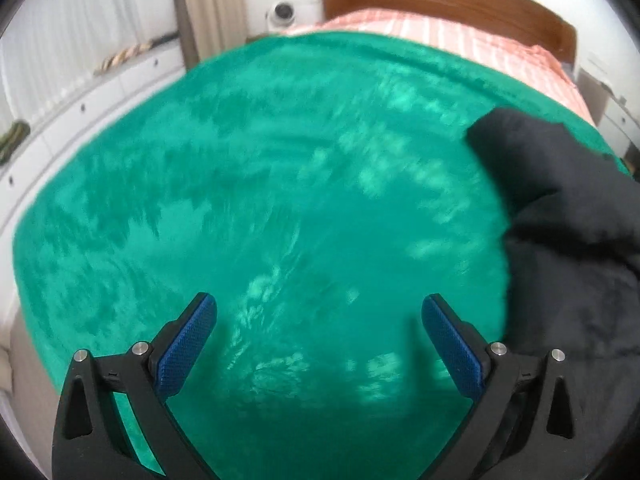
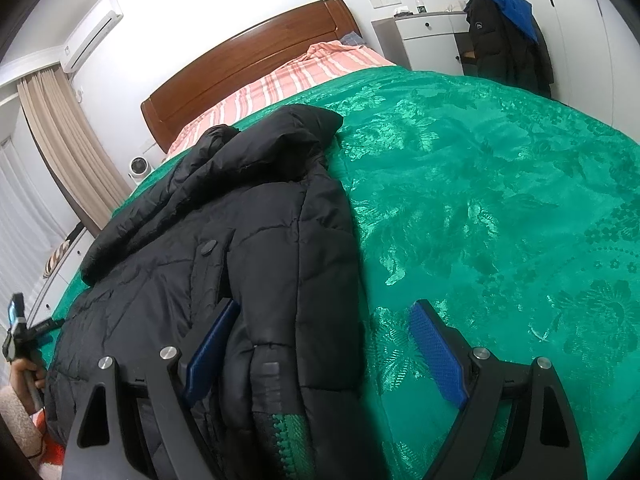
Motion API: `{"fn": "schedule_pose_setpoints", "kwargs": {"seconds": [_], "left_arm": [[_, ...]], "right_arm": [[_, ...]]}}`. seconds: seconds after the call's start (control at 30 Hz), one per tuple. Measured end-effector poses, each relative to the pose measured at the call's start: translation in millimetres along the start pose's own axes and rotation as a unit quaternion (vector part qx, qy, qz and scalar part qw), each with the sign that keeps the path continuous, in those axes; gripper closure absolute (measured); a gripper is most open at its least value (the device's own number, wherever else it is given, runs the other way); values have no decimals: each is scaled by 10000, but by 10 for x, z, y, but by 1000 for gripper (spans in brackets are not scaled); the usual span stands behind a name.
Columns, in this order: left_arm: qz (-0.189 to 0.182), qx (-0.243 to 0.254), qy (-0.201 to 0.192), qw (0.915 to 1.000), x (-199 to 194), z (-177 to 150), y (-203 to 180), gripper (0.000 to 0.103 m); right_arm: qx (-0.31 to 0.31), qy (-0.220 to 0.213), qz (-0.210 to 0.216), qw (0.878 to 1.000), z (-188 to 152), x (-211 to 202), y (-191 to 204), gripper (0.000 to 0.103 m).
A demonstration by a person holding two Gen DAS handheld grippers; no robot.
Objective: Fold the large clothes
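Observation:
A black puffer jacket (image 2: 224,248) lies on the green bedspread (image 2: 500,200), hood toward the headboard. My right gripper (image 2: 324,344) is open and straddles the jacket's right front edge near the zipper: the left finger rests over the jacket, the right finger over bare bedspread. In the left wrist view only a part of the jacket (image 1: 568,232) shows at the right edge. My left gripper (image 1: 320,340) is open and empty over the green bedspread (image 1: 260,180), left of the jacket. That view is motion-blurred.
A wooden headboard (image 2: 248,60) and pink striped bedding (image 2: 288,80) lie at the far end. A dark coat with a blue hood (image 2: 504,32) hangs by a white cabinet at the right. A small white device (image 2: 140,170) and curtains stand at the left.

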State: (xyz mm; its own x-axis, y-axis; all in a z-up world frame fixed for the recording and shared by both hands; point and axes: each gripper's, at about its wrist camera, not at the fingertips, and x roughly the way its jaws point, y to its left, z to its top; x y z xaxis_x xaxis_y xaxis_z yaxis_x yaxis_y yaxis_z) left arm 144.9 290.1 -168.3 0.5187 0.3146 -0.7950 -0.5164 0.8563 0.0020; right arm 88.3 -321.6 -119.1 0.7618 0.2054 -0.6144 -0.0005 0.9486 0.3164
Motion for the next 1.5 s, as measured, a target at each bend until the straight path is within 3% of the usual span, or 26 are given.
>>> {"fn": "schedule_pose_setpoints", "kwargs": {"seconds": [0.07,0.13,0.23,1.5], "left_arm": [[-137,-40,318,9994,216,-114,28,0],[-309,56,-71,9995,177,-221,56,0],[-384,61,-269,9989,154,-277,73,0],[-320,81,-417,9986,135,-356,38,0]], "right_arm": [[-5,19,-20,10000,-9,10,0,16],[-13,37,-38,10000,-8,19,4,16],[-27,71,-60,10000,-6,41,2,15],[-69,161,-89,9998,-15,150,-10,10]]}}
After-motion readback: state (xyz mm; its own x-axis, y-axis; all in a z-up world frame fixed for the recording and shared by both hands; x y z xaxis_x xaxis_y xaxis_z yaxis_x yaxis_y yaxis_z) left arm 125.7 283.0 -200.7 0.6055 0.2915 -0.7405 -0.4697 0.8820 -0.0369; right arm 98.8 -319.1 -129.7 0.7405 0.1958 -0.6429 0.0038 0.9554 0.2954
